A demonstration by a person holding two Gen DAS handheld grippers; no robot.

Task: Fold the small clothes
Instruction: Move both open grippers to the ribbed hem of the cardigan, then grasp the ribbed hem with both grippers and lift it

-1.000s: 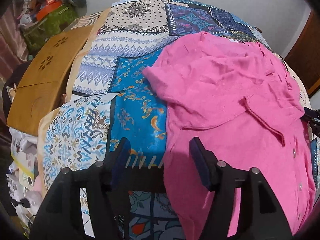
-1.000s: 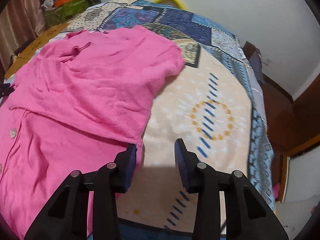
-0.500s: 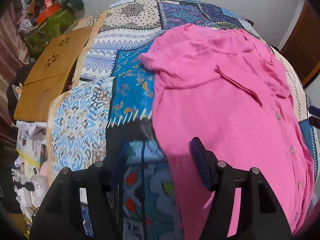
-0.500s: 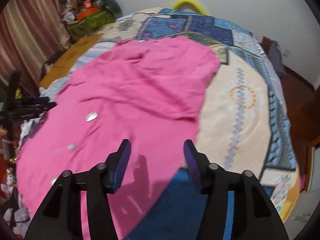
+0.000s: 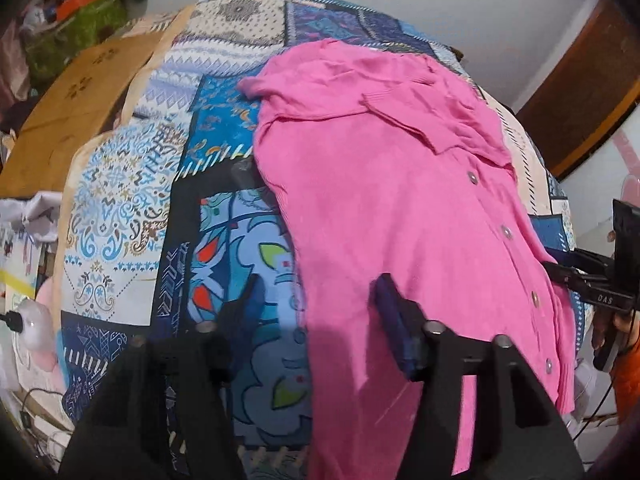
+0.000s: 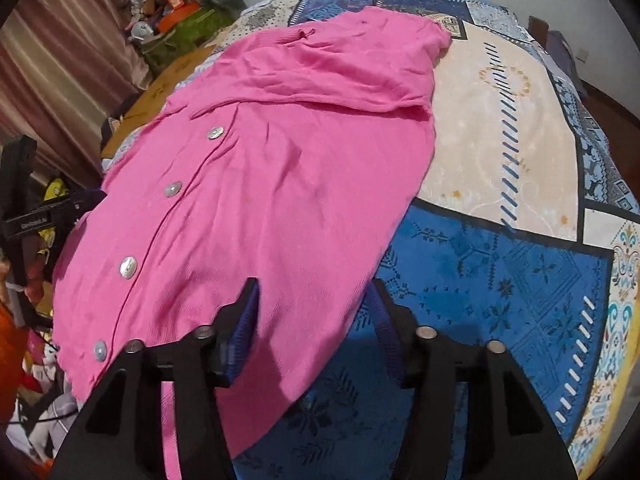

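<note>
Here the left tongs [image 5: 316, 308] stand spread, with the near left hem of the bright pink knitted button-front cardigan [image 5: 392, 208] lying between their blue-padded fingers [image 5: 390, 316]; nothing is pinched. The right tongs [image 6: 314, 316] are spread as well, and the cardigan's near right hem runs through the gap between their blue pads [image 6: 242, 320], apart from both.

The cardigan [image 6: 280, 168] lies flat, front side up, on the blue and cream patchwork-printed bedspread [image 6: 500, 264], its row of pearly round buttons [image 6: 128, 267] running from near to far. Its far part is folded over itself, with the sleeves tucked across the chest.

At the far left, beyond the bedspread [image 5: 132, 208], sits a tan wooden board with flower cut-outs [image 5: 76, 96], and past it a green box heaped with clutter [image 6: 180, 28]. A brown wooden door frame [image 5: 580, 92] stands at the far right.
</note>
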